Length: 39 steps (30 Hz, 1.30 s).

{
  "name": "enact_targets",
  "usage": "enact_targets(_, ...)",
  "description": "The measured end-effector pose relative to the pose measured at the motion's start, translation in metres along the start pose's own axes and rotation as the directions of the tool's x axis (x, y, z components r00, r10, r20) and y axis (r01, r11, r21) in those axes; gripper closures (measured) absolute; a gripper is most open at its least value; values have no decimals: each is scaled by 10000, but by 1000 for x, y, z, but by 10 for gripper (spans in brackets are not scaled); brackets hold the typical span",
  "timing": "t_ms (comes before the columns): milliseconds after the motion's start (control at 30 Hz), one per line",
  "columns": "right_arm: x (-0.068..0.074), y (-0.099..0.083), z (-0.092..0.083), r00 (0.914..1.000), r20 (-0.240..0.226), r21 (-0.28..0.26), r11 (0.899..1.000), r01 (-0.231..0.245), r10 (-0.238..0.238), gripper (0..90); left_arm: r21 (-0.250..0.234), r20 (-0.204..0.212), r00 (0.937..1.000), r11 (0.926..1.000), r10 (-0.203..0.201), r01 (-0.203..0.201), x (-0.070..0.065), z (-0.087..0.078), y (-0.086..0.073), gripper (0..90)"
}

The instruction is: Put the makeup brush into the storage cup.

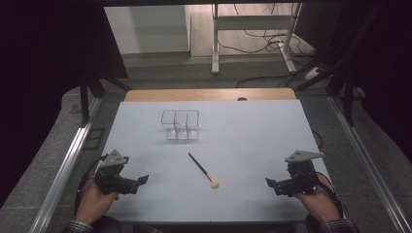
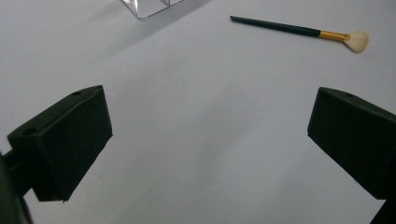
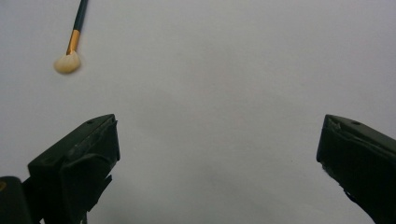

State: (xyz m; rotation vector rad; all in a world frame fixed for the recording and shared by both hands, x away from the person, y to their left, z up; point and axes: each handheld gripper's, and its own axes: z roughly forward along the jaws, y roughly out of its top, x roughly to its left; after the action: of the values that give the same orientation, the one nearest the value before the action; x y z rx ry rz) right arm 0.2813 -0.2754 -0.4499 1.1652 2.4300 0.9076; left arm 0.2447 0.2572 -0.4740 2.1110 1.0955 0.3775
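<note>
Both tongs, left [image 1: 142,180] and right [image 1: 270,183], gape empty; brush [image 1: 203,170] lies untouched on desk [image 1: 252,141], probably bound for organizer [image 1: 180,124].

Black claws [image 1: 142,180] with grey triangular plates, plaid sleeve cuffs [image 1: 77,226]

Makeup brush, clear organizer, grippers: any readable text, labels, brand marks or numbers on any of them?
None readable.
Makeup brush: dark handle, gold ferrule, no print visible.
Clear organizer: plain transparent walls, no label.
Left gripper and right gripper: black jaws and grey plates, no markings legible.
White table: no writing or signs.
</note>
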Motion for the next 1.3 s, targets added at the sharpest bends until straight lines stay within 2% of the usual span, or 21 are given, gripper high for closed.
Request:
enact_targets(100, 0, 1, 1, 10000, -13, 42, 10000, 39, -39, 0, -72, -32, 10000, 10000, 50, -51, 1, 0, -1, 7)
enact_targets(233, 1, 0, 1, 10000, 2, 33, 9999, 96, -96, 0, -76, 133, 9999, 10000, 25, -24, 3, 0, -2, 20)
enact_targets(467, 0, 1, 2, 9999, -111, 78, 9999, 112, -111, 0, 4, 36, 9999, 9999, 149, -149, 4, 1, -3, 19)
enact_targets(800, 2, 0, 2, 9993, -233, 111, 9995, 291, -288, 0, -84, 363, 9990, 9997, -244, 247, 3, 4, -1, 11)
enact_targets(933, 2, 0, 2, 9989, -268, 113, 9992, 394, -391, 0, 135, 516, 9975, 9988, -475, 469, 3, 4, 1, 9)
enact_targets(1133, 2, 0, 2, 9990, -282, 127, 9993, 352, -348, 0, 515, 344, 9990, 9983, -286, 268, 0, 8, 5, 5)
enact_targets(1300, 3, 0, 2, 9988, -276, 167, 9990, 413, -408, 0, 624, 330, 9990, 9977, -303, 282, -1, 14, 12, 7)
